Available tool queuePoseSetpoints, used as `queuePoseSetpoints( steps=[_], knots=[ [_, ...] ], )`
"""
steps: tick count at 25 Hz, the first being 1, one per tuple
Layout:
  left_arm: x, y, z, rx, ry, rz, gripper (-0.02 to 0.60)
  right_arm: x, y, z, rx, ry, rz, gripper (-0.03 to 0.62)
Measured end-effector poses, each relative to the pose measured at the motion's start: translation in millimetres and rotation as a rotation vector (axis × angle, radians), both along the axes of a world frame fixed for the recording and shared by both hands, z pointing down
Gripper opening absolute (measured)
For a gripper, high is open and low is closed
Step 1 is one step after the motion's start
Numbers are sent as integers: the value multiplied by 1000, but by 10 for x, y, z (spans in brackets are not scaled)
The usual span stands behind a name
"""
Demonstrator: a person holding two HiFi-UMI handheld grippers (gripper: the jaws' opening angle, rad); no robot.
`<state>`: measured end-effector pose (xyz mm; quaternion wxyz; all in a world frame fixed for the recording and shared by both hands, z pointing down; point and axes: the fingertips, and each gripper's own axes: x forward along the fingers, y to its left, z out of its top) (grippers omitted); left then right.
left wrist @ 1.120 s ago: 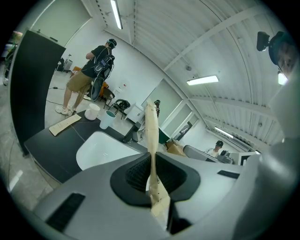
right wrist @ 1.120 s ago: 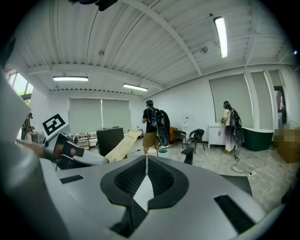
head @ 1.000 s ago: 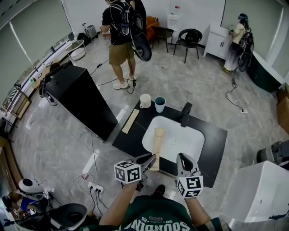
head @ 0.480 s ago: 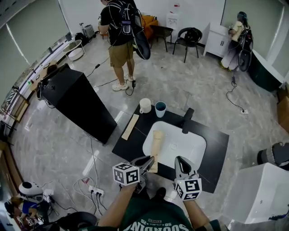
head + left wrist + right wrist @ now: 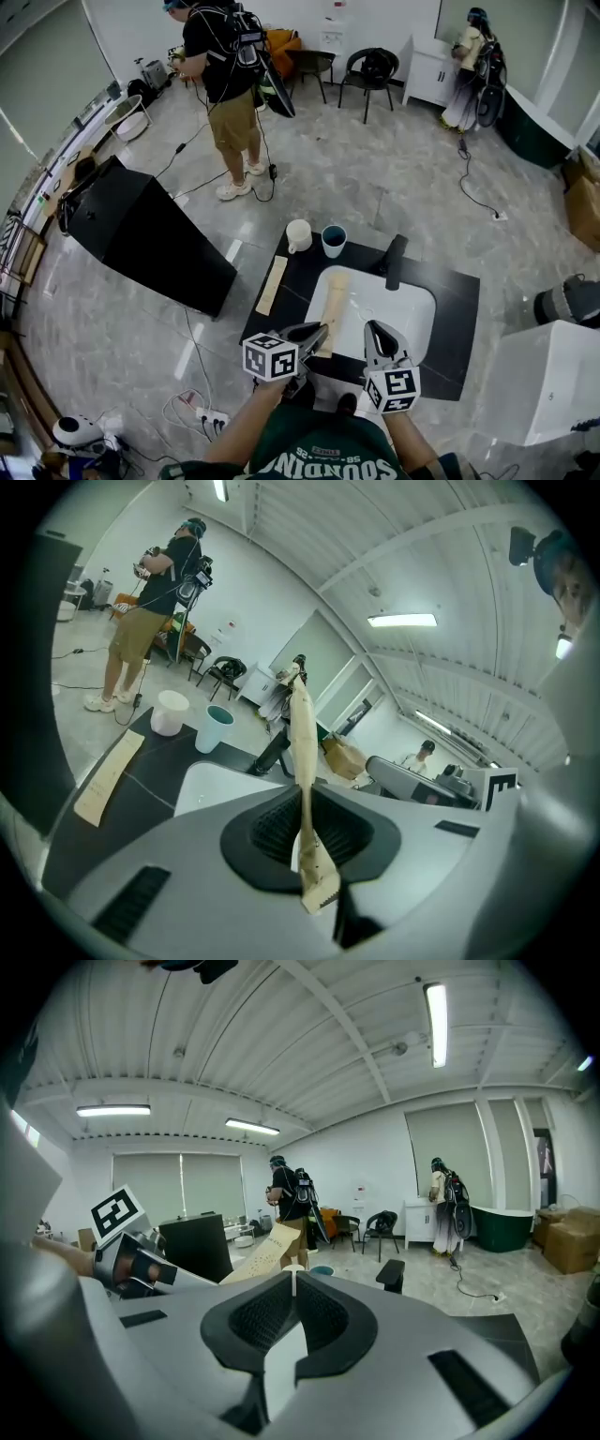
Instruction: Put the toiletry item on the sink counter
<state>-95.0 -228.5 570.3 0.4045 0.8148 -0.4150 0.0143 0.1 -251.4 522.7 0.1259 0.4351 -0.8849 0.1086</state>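
Observation:
A long tan toiletry tube (image 5: 335, 307) sticks out forward from my left gripper (image 5: 322, 330), which is shut on its crimped end. The tube hangs over the white sink basin (image 5: 419, 306) set in the black counter (image 5: 458, 309). In the left gripper view the tube (image 5: 302, 752) rises edge-on from between the closed jaws of the left gripper (image 5: 307, 841). My right gripper (image 5: 375, 330) is just to the right, over the basin's near rim, shut and empty. In the right gripper view the right gripper (image 5: 292, 1288) has its jaws together, with the tube (image 5: 265, 1251) to the left.
On the counter's left strip lies a second tan tube (image 5: 273, 284). A white cup (image 5: 299, 235) and a teal cup (image 5: 332, 241) stand at the back left, a black faucet (image 5: 394, 261) behind the basin. A black cabinet (image 5: 141, 234) stands left; a white unit (image 5: 544, 384) right.
Both grippers and the held tube stay in about the same place over the basin. The head view has shifted, and the person in the background has walked further left.

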Motion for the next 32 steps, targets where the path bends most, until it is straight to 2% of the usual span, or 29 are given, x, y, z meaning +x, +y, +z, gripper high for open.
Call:
queuePoseSetpoints(
  steps=[15,25,32],
  knots=[
    [-433,-572,218,-30,38,119,40,-420,-456,135,-13,39,125,43],
    [-697,-703,468,-75,39,150,40,-600,-569,250,-32,47,168,43],
    [-842,-765,748,-103,7,159,40,-730,-582,328,-51,58,180,43]
  ],
)
